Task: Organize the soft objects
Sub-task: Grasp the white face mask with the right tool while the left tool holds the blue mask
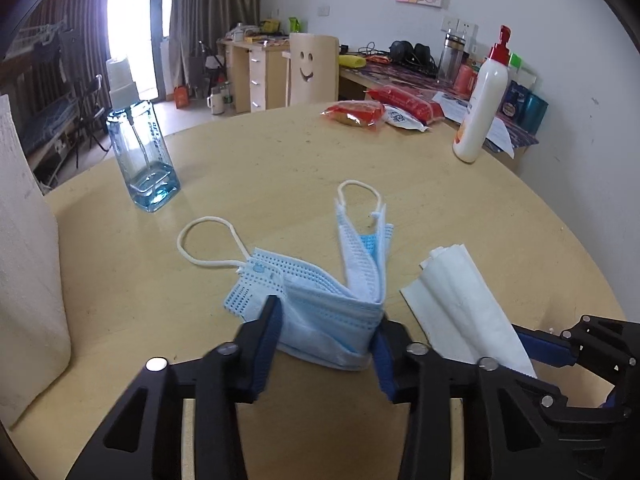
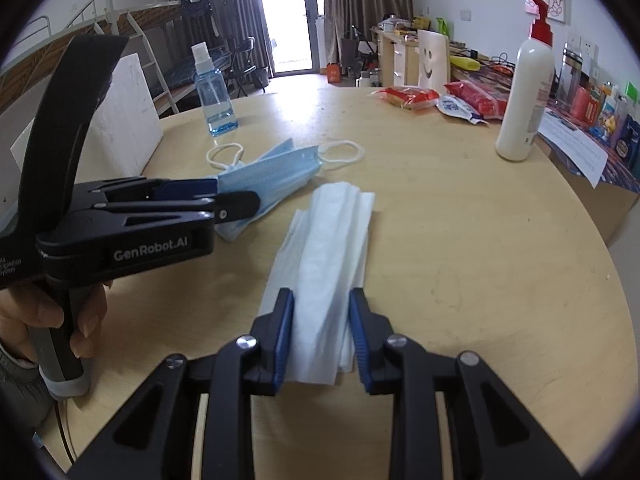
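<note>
Now the left gripper [image 1: 326, 332] grasps the blue mask [image 1: 320, 300], the right gripper [image 2: 320, 332] the folded tissue [image 2: 324, 268].

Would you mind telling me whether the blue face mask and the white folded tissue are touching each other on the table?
Apart. The right wrist view shows bare wood between the face mask and the tissue; the left wrist view shows that gap too.

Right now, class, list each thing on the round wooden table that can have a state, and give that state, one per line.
Light blue pleated face mask: folded double, between the left tongs, which look closed on it.
White folded paper tissue: lying flat, between the right tongs; grip unclear.
Clear blue spray bottle: upright, capped, nearly empty.
White pump bottle with red top: upright.
</note>
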The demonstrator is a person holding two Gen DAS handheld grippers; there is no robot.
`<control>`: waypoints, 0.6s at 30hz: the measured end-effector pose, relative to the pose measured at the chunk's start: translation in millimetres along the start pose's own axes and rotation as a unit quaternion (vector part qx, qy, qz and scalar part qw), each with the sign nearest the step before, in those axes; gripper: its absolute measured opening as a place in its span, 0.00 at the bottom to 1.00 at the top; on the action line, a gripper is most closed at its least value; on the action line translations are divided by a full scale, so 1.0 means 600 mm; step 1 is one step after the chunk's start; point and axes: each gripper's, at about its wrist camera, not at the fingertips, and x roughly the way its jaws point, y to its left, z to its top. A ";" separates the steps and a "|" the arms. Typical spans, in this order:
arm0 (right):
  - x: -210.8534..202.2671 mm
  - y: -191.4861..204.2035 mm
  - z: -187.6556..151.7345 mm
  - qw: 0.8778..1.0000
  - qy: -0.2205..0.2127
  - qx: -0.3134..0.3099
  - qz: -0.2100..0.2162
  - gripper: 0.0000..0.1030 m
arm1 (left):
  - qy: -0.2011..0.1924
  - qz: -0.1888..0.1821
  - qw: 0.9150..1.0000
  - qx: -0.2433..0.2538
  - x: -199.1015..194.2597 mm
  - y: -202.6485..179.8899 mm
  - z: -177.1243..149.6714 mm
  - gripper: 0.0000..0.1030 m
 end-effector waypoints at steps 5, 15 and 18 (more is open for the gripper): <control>0.003 0.005 0.001 1.000 0.001 -0.012 -0.014 0.32 | 0.001 -0.013 1.000 -0.001 -0.002 -0.002 -0.002 0.11; -0.001 -0.004 0.003 1.000 -0.005 0.004 0.014 0.13 | -0.030 -0.015 0.999 -0.001 -0.028 -0.004 -0.011 0.08; -0.021 -0.004 0.002 0.999 -0.025 0.009 0.022 0.12 | -0.049 -0.008 0.999 0.007 -0.049 -0.006 -0.013 0.08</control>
